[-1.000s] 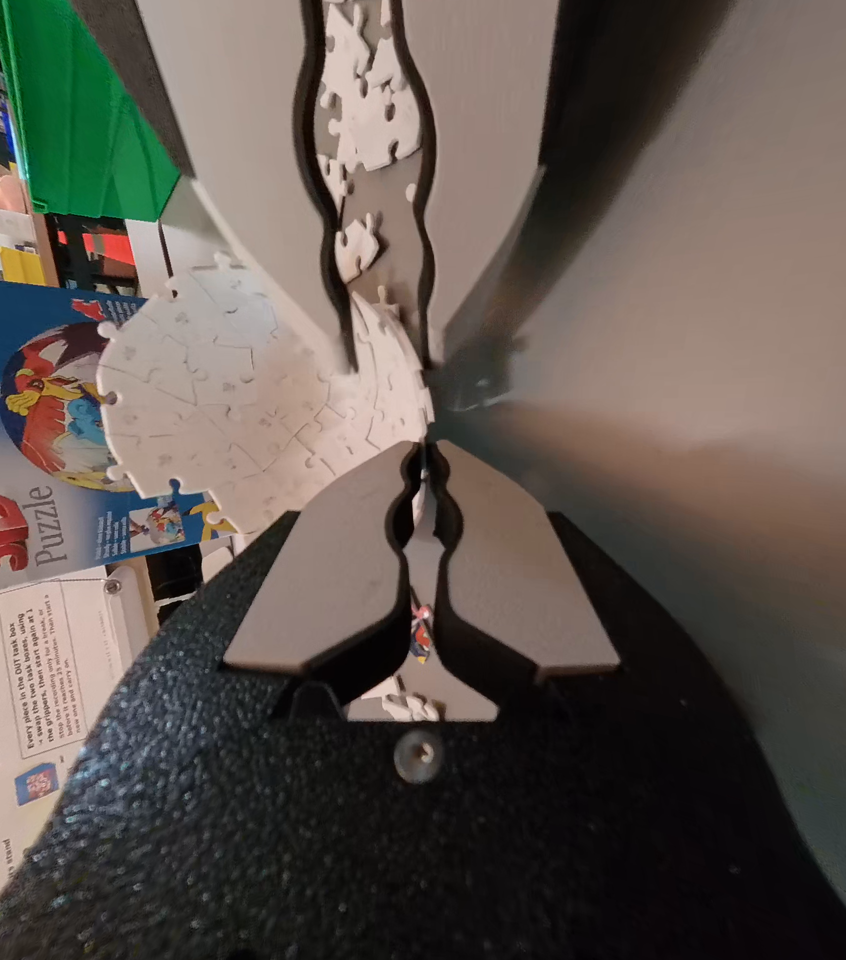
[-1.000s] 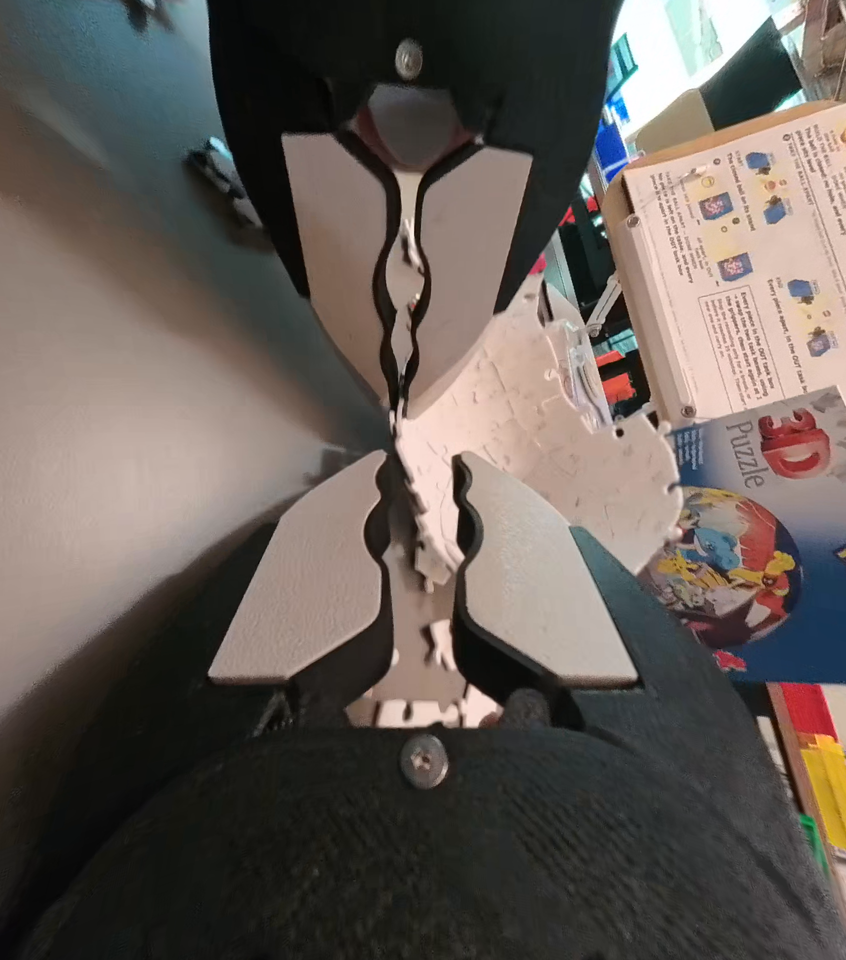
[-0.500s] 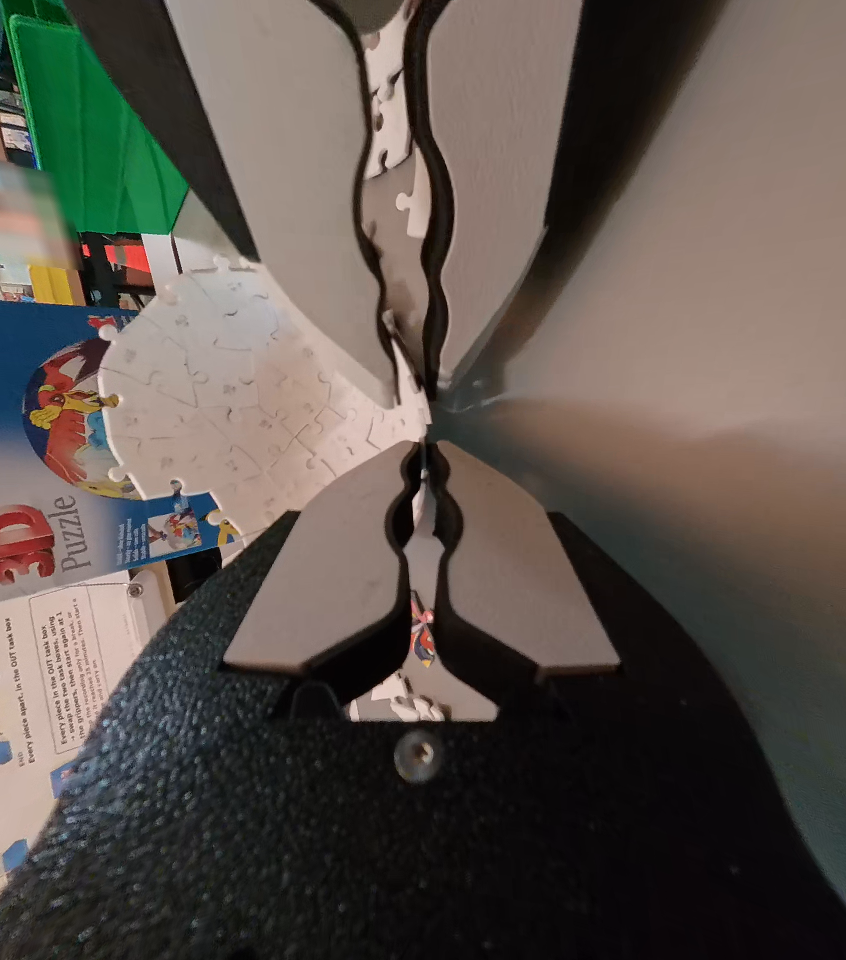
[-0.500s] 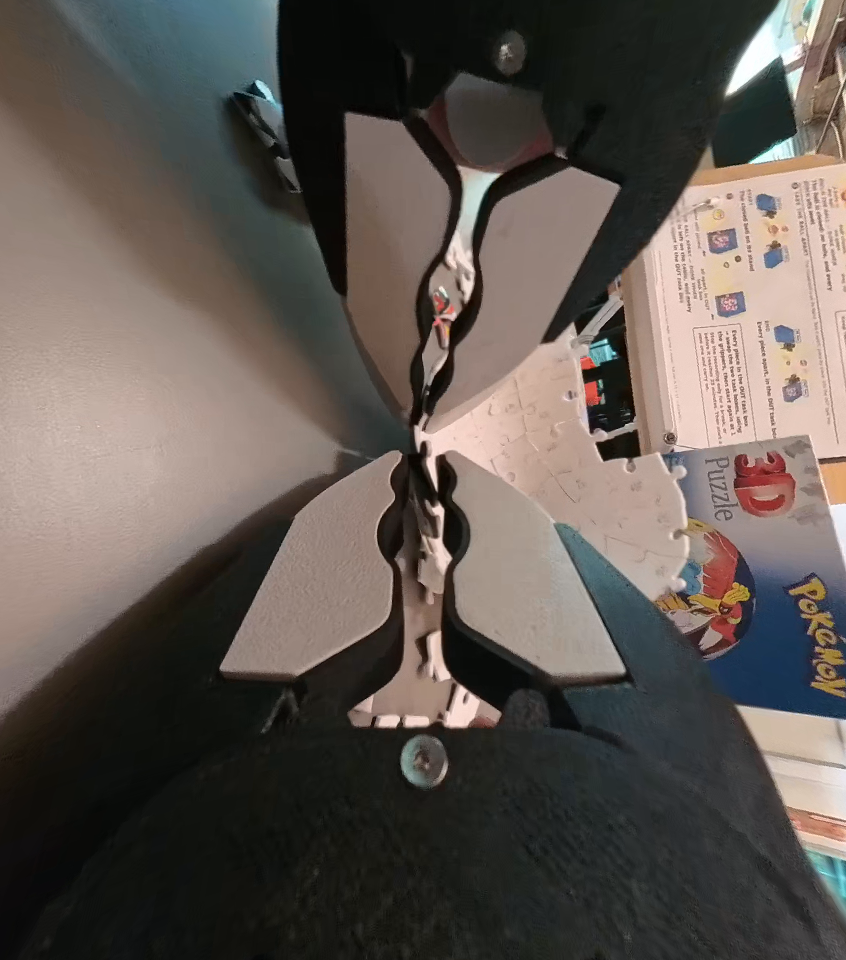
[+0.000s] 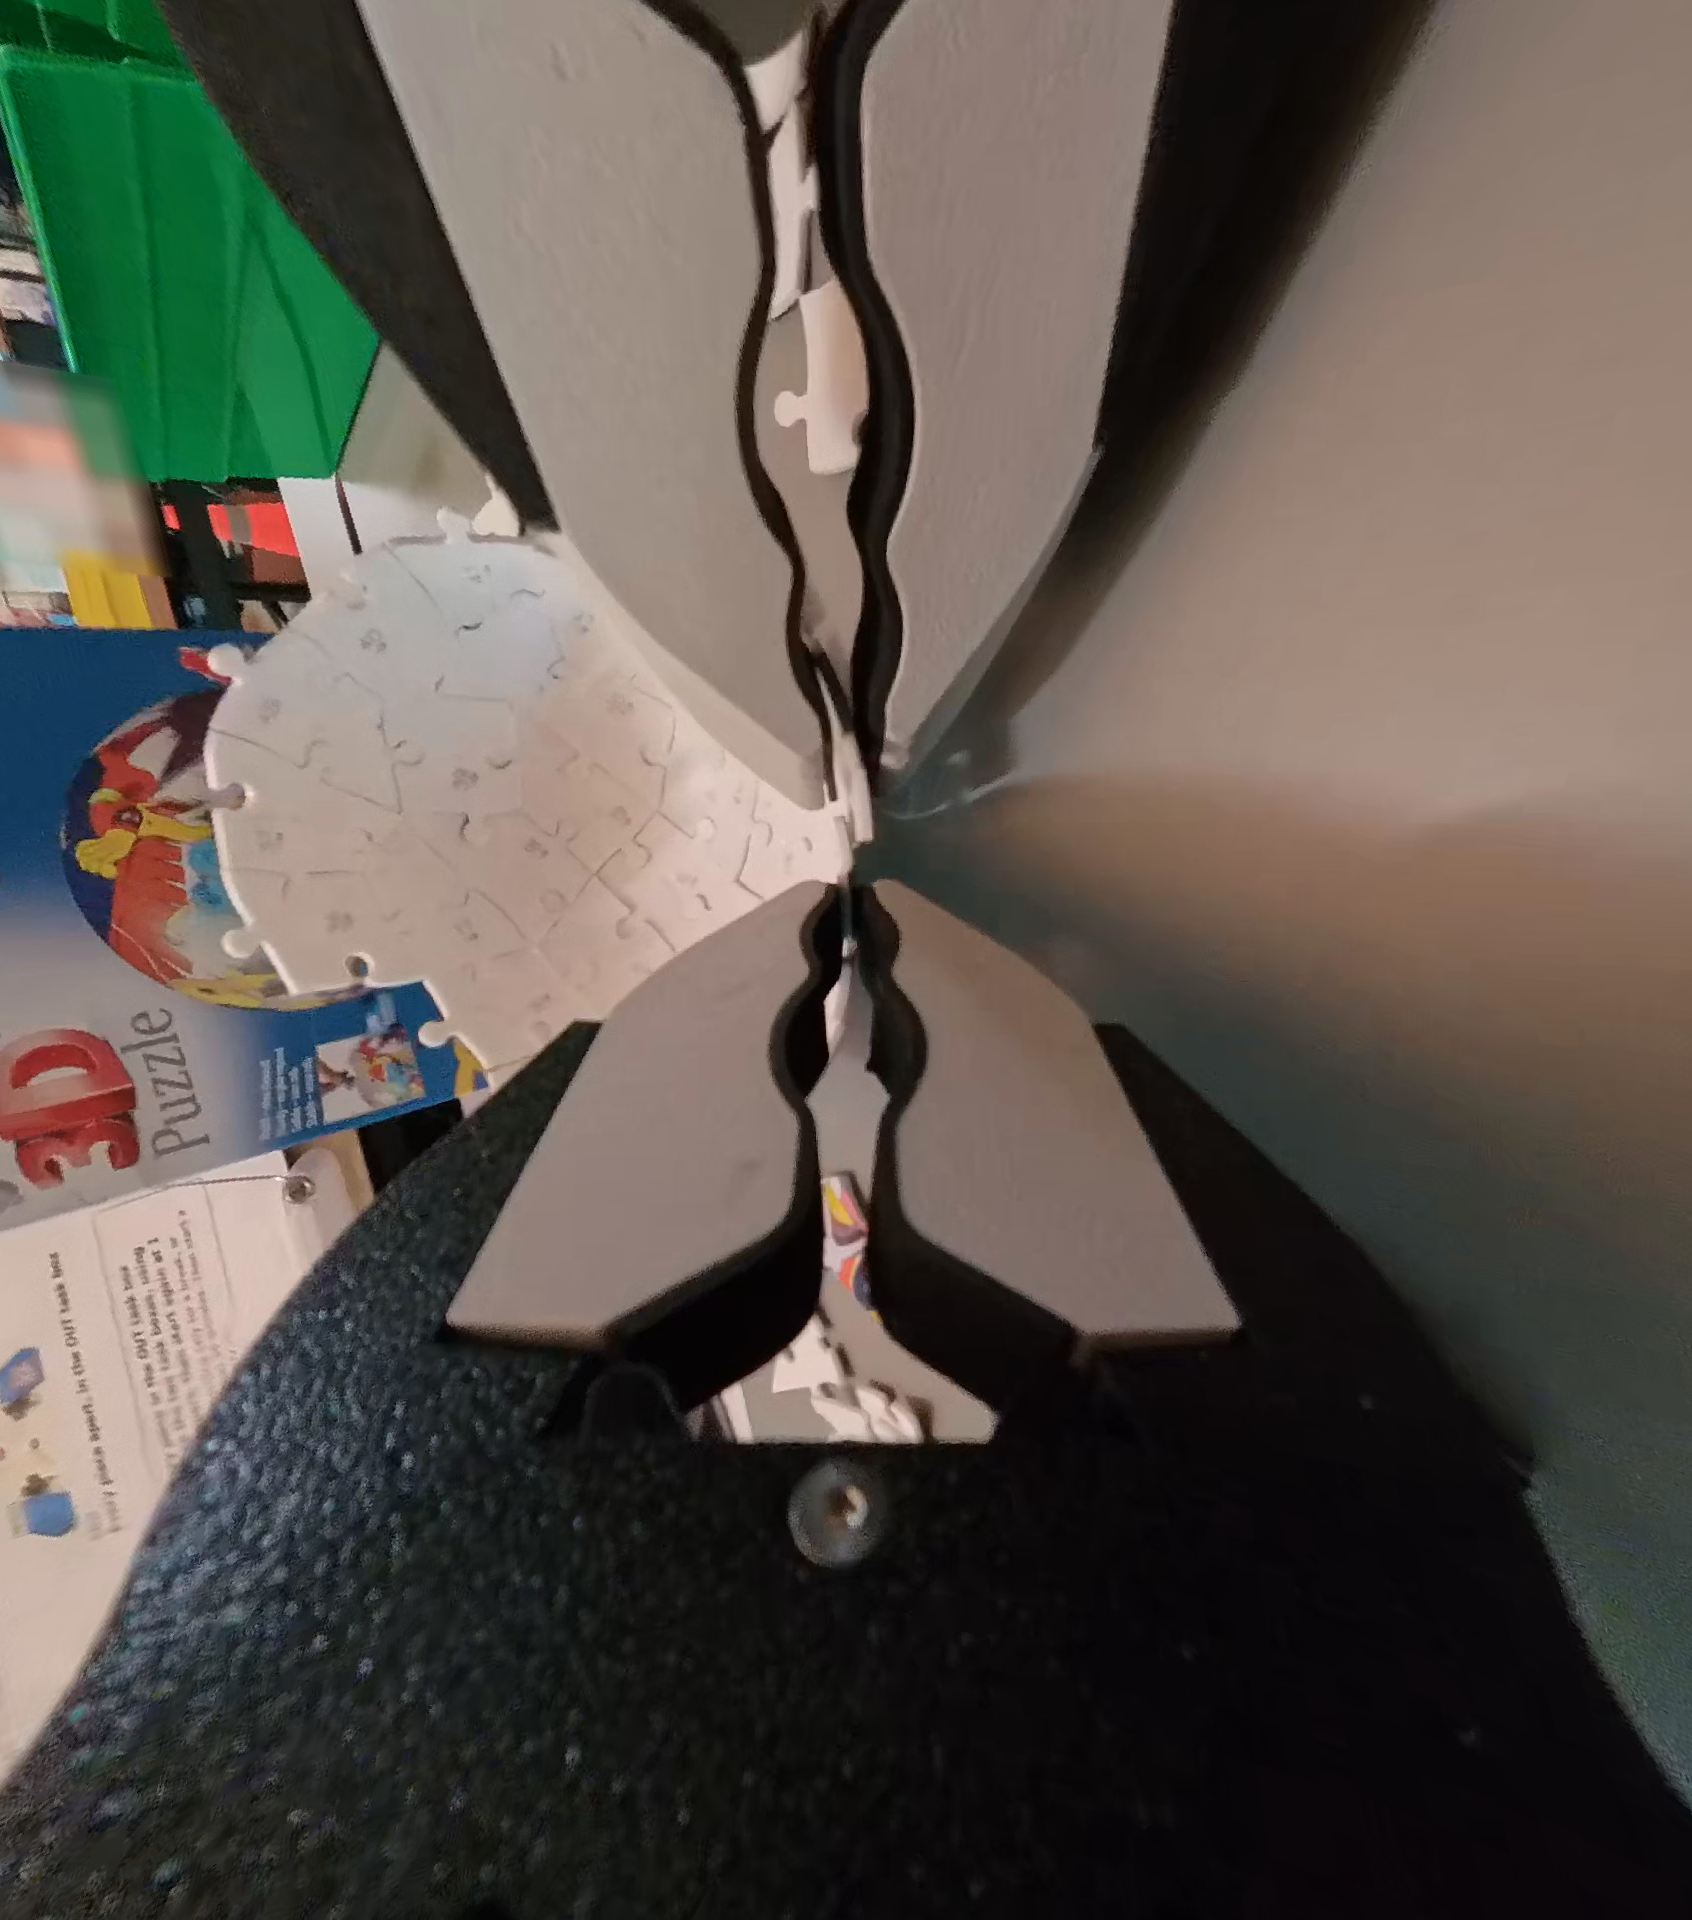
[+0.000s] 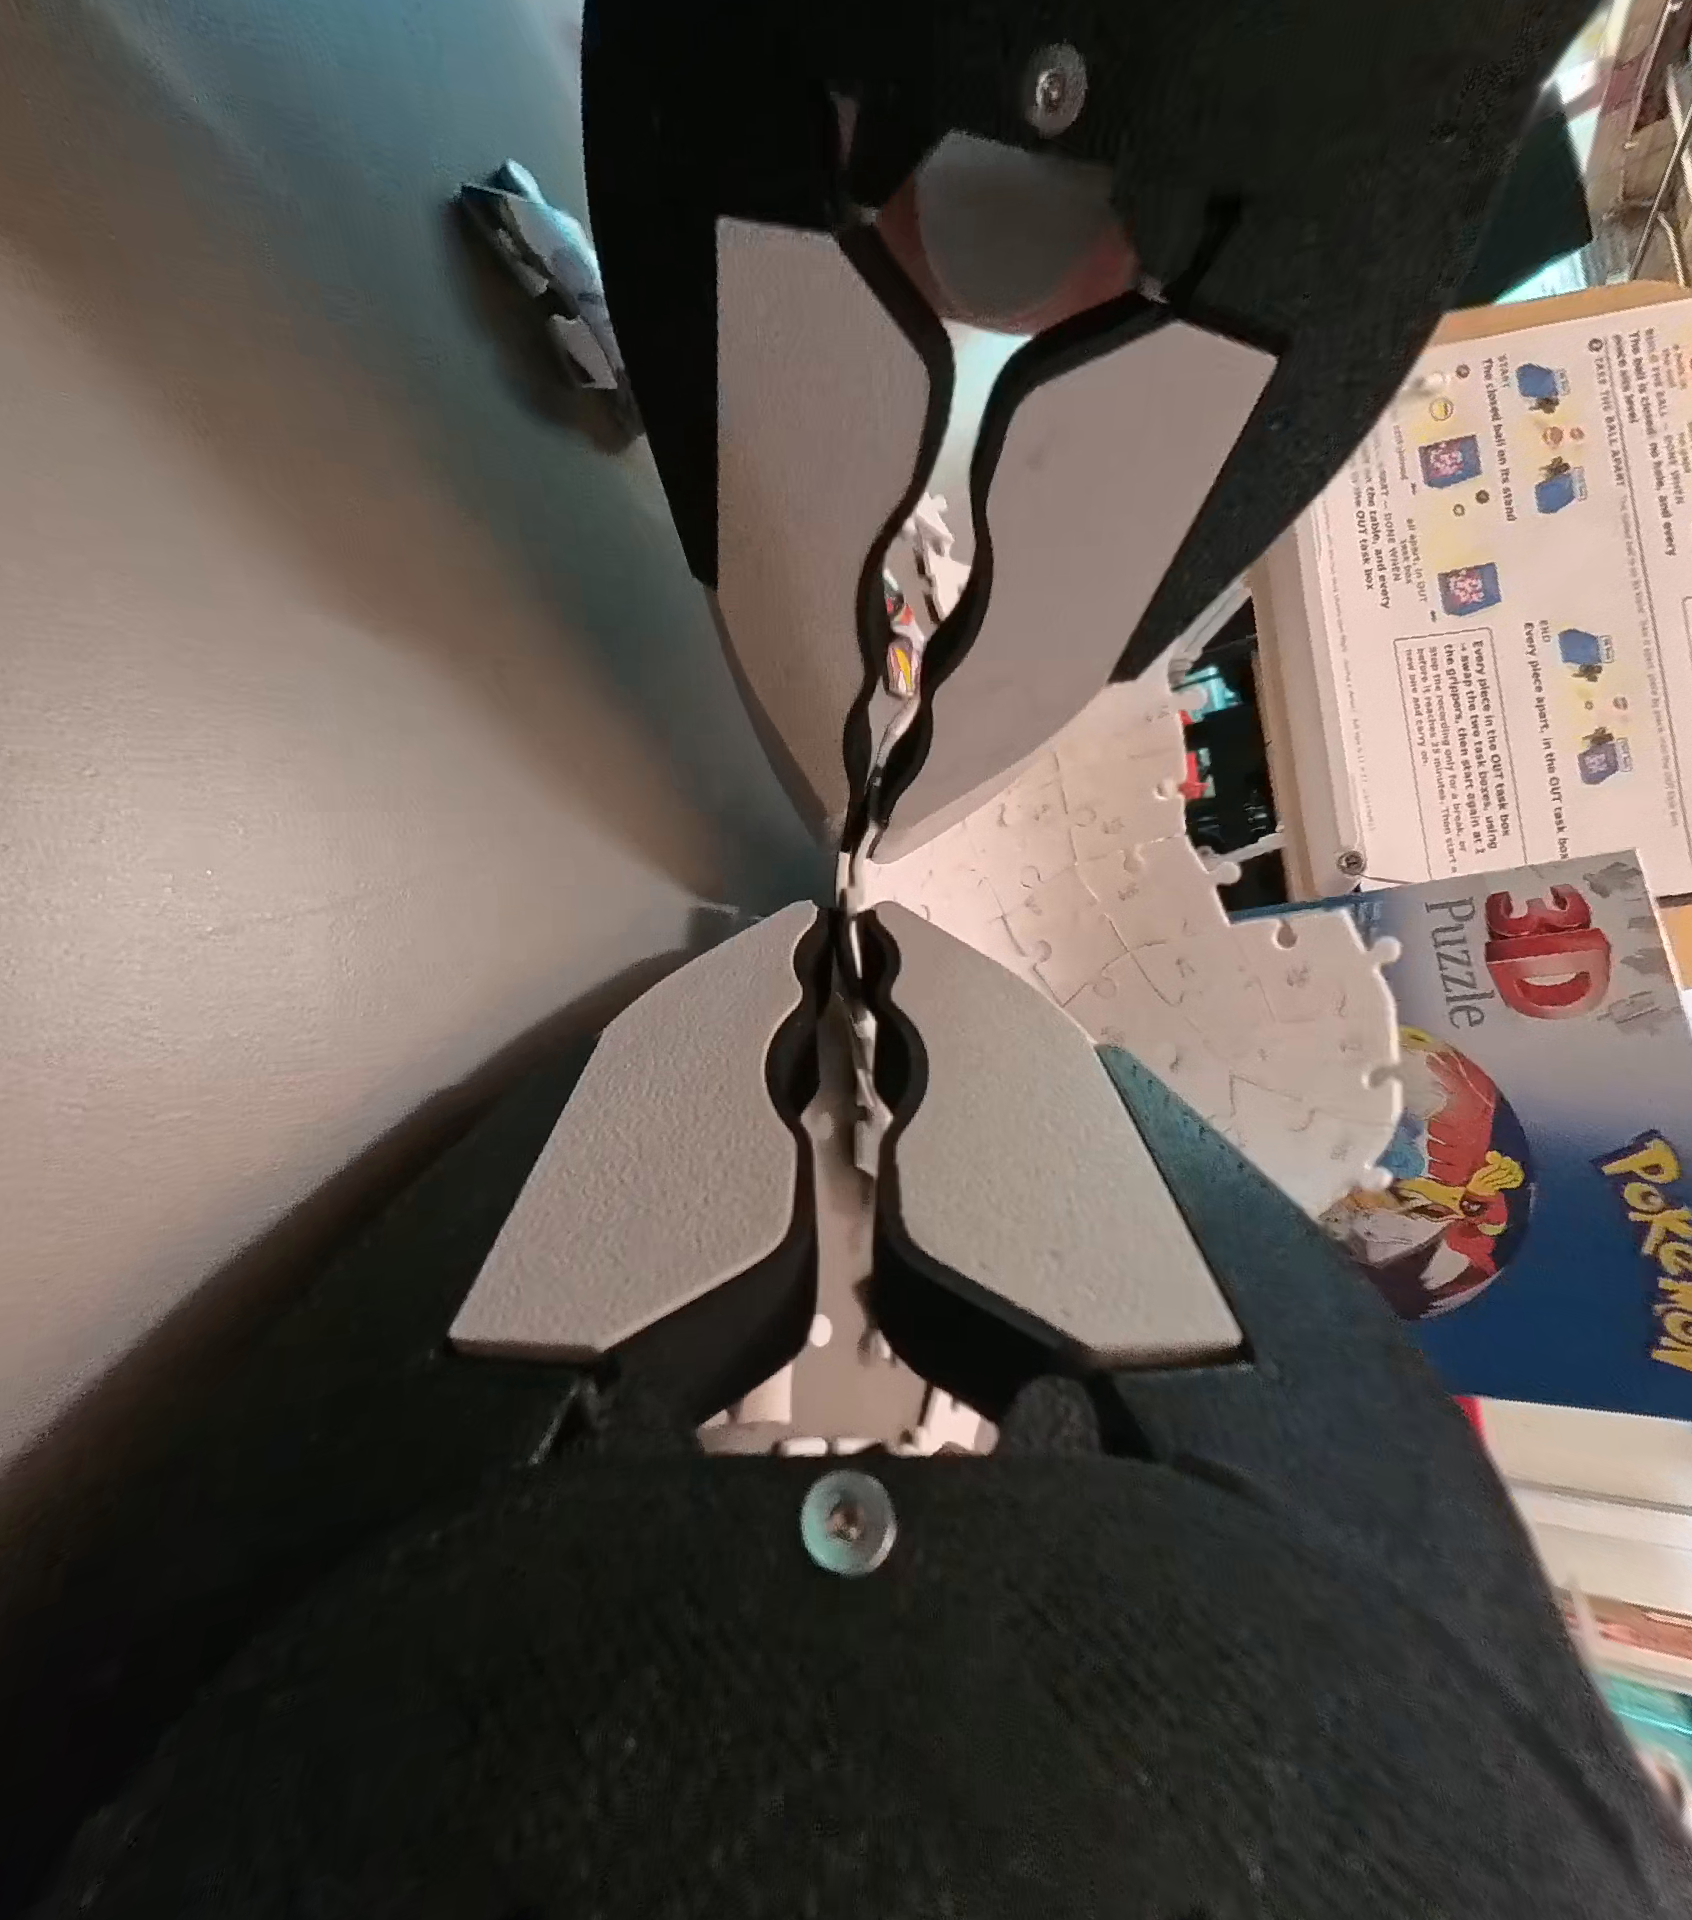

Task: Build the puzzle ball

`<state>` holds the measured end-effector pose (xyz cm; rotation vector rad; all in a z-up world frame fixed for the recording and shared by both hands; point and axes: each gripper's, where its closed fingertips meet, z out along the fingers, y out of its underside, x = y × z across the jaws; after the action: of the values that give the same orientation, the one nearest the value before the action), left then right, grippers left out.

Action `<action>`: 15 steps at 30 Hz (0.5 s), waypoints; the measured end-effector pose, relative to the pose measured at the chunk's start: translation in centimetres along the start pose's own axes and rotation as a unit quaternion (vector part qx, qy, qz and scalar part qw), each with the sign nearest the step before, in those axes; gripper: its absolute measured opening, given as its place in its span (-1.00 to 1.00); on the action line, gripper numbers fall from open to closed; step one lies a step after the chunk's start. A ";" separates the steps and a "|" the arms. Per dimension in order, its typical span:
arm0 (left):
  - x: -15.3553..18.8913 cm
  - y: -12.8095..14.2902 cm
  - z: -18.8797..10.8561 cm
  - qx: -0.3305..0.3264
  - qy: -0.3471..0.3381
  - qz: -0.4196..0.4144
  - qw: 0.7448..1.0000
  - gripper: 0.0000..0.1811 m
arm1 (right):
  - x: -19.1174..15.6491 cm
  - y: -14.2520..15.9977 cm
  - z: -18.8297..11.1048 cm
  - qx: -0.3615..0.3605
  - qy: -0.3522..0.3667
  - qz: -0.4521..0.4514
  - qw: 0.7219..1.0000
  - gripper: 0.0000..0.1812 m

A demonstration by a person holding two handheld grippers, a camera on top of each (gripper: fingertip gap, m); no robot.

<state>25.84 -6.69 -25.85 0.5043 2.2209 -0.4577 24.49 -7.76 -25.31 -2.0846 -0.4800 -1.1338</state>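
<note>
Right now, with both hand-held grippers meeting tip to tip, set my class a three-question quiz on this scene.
1. True or false: the left hand-held gripper is wide open.
2. Which side of the curved puzzle shell faces the left wrist camera: A printed, B plain white, C transparent?
3. Fill in: behind the shell stands a blue puzzle ____.

Key: 1 false; its jaws are shut on the shell's edge, as are those of the right hand-held gripper. 2 B. 3 box.
</note>
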 end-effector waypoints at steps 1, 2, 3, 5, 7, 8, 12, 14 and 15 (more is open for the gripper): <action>0.0 0.0 0.0 -0.003 -0.002 0.012 1.000 -0.98 | 0.0 0.0 0.0 -0.004 0.002 -0.009 1.000 -0.94; 0.0 0.0 0.1 -0.007 -0.004 0.024 1.000 -0.98 | 0.0 0.1 0.0 -0.006 0.000 -0.015 1.000 -0.94; 0.0 0.0 0.1 -0.010 -0.006 0.033 0.999 -0.98 | -0.1 0.1 0.1 -0.008 0.000 -0.018 1.000 -0.94; 0.0 -0.1 0.1 -0.013 -0.009 0.039 0.999 -0.98 | 0.0 0.1 0.0 -0.014 0.003 -0.032 0.999 -0.94; -0.1 -0.1 0.1 -0.015 -0.008 0.034 0.999 -0.98 | 0.1 0.2 0.0 -0.018 0.007 -0.035 0.999 -0.94; -0.1 -0.1 0.1 -0.016 -0.009 0.032 0.999 -0.98 | 0.1 0.2 0.0 -0.020 0.009 -0.035 0.999 -0.94; 0.0 0.0 0.3 -0.023 -0.007 0.029 0.999 -0.98 | 0.0 0.3 0.1 -0.022 0.006 -0.027 0.999 -0.94; 0.0 0.1 0.4 -0.028 -0.017 0.037 0.999 -0.98 | 0.3 0.2 -0.2 -0.015 0.011 -0.019 1.000 -0.84; 0.1 0.2 0.4 -0.032 -0.021 0.045 0.998 -0.98 | 0.4 0.0 -0.4 -0.003 0.012 -0.006 1.000 -0.78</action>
<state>26.11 -6.73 -26.20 0.5532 2.1547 -0.3469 24.49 -8.01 -24.81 -2.0729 -0.4793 -1.1675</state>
